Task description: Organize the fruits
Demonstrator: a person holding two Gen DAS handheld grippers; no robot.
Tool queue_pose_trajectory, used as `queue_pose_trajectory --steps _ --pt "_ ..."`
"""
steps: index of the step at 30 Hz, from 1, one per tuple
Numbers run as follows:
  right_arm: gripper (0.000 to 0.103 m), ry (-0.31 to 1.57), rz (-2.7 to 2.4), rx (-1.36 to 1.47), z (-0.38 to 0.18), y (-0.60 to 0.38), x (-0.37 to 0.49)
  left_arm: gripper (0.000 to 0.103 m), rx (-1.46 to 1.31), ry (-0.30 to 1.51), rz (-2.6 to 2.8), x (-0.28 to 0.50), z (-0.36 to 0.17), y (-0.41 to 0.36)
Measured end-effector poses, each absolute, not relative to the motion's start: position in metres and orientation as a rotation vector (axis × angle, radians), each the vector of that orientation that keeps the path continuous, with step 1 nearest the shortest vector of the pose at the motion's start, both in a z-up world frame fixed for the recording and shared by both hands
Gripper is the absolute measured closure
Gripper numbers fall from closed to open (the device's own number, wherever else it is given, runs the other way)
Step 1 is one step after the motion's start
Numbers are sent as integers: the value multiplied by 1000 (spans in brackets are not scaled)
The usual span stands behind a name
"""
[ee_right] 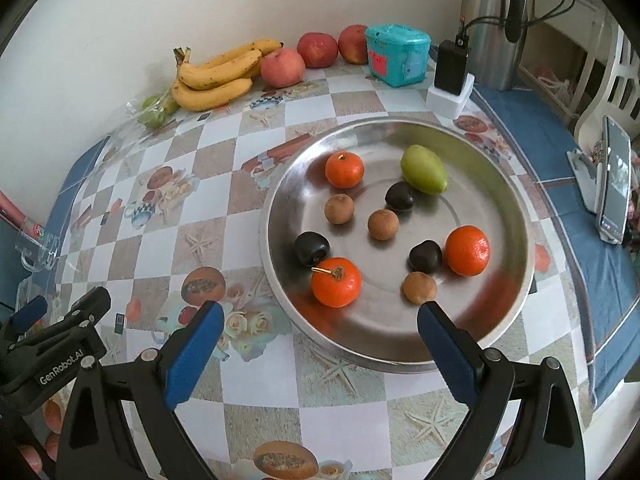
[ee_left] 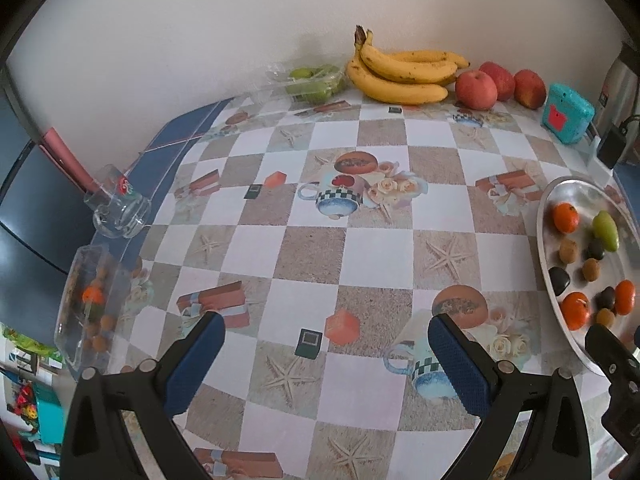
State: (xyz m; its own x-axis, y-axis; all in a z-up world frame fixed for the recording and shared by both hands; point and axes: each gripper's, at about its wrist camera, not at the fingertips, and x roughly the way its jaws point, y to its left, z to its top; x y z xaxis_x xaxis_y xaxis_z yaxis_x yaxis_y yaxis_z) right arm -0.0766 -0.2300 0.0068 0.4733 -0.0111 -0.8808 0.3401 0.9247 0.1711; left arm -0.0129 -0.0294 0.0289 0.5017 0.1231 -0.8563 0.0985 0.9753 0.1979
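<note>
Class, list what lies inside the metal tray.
Inside the tray: three oranges, one green fruit, three dark fruits and three brown ones. Nothing is stacked; only the spots beneath each fruit are hidden.

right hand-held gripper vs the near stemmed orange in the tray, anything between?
Only the steel tray's near rim and bare floor; no fruit between right hand-held gripper and stemmed orange. Right wrist view.

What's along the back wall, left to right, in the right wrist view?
Bag of green fruit → bananas → three apples → teal box → black charger → steel thermos.
</note>
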Motion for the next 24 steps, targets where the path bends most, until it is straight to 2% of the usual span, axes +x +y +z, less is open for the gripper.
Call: queue_pose_trajectory --steps 11,24 --pt "5 1028 -235 316 17 -226 -84 0 201 999 19 -26 44 -19" --pt "5 1043 -222 306 14 -224 -80 0 176 1029 16 -23 40 -15"
